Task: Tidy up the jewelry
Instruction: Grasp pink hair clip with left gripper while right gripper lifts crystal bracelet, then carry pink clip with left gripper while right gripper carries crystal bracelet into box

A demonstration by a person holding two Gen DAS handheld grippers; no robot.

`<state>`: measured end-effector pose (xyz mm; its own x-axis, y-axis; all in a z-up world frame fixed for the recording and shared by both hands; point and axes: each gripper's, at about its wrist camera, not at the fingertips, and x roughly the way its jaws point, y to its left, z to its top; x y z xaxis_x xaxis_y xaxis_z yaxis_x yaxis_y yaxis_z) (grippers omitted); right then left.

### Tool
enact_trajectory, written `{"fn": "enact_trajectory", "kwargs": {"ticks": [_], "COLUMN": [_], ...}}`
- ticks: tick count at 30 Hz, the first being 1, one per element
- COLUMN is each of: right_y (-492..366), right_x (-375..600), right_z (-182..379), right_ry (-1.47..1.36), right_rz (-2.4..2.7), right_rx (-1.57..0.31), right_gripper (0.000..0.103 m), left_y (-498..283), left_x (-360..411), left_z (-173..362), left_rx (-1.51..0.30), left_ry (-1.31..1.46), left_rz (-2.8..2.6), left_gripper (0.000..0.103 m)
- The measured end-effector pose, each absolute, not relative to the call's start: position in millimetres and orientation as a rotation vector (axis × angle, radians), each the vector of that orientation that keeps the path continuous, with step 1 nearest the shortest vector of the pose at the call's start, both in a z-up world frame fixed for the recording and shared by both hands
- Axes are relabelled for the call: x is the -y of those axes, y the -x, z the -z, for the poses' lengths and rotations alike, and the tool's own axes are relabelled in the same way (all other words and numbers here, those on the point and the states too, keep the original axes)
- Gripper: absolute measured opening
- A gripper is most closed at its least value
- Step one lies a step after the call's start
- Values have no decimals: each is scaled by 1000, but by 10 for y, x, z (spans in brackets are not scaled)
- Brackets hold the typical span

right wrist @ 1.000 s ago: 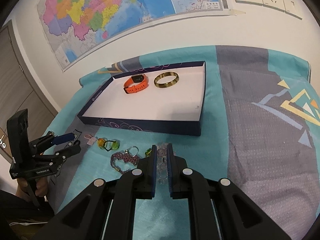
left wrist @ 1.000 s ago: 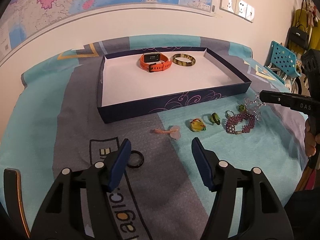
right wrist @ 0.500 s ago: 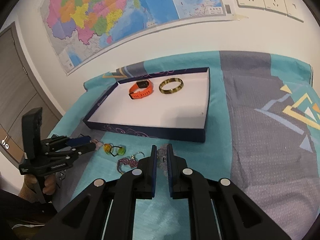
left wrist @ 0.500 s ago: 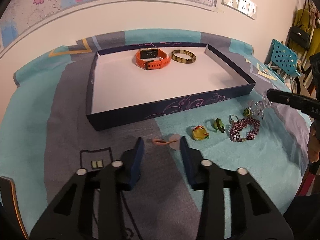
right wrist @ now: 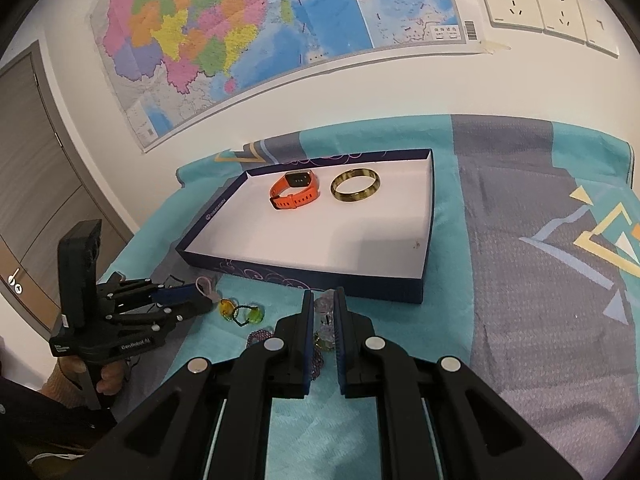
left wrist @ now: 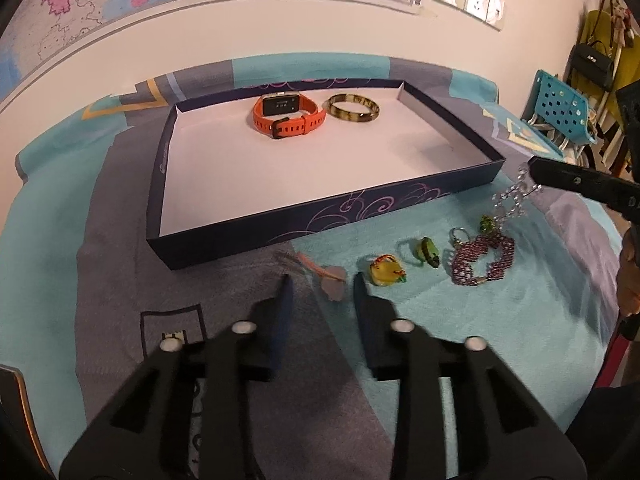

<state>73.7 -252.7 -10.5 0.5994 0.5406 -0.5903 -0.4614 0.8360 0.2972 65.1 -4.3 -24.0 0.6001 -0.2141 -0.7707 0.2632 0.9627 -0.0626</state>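
- A teal and grey cloth [left wrist: 120,208] is spread over the table; a map [right wrist: 240,32] is pinned to the wall behind.
- A dark-walled tray [left wrist: 320,220] with a white floor is set on the cloth, near the wall.
- An orange watch [left wrist: 288,116] and a mottled bangle [left wrist: 354,109] are laid side by side in the tray's far part, close together.
- The left gripper [left wrist: 320,286] is held low over the cloth in front of the tray, its jaws parted; a pink charm [left wrist: 334,286] on an orange cord is seen between the fingertips, ungripped.
- The right gripper [right wrist: 321,304] is clenched on a clear bead bracelet [right wrist: 325,312], which is seen hanging from its tips [left wrist: 516,196] in the left view, just before the tray's near right corner.
- A purple bracelet [left wrist: 482,260] is laid on the cloth below the right gripper.
- A yellow ring [left wrist: 386,272], a green ring [left wrist: 428,251] and a small green bead [left wrist: 487,223] are lined up between the charm and the purple bracelet.
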Motion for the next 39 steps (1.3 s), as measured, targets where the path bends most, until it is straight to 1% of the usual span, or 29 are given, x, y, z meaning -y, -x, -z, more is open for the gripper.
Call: {"fn": "enact_trajectory", "kwargs": {"ticks": [2,3,4,7,13,27,39], "right_y": [-736,-740,-743,-739,-722,-741,-840], "right_x": [2526,2525,2524,2517,2481,2392,2267], "right_z": [101,95,89,65,-25,-296,-416], "right_ry": [-116,-115,-113,-110,-90,-63,-50], "right_rz": [-583,-584,-584,-586,-594,-634,-659], "right_rx": [-722,-721,-719,-713,-691,-626,-602], "right_gripper": [8,8,8,8,8,8,8], "left_y": [-669,-682,-696,-708,-679,-607,-697], "left_x": [56,62,78,102,107,103,120], "left_z": [239,240,250,260,216,-178,-281], "left_rx": [-884,-885,-891,-894,-880,-780,-752], "left_ry": [-64,-67,-71,-80,-68,-57,-74], "left_rz": [280,282,283,280,293,338,335], "left_gripper": [30,27,20,14,14,14,14]}}
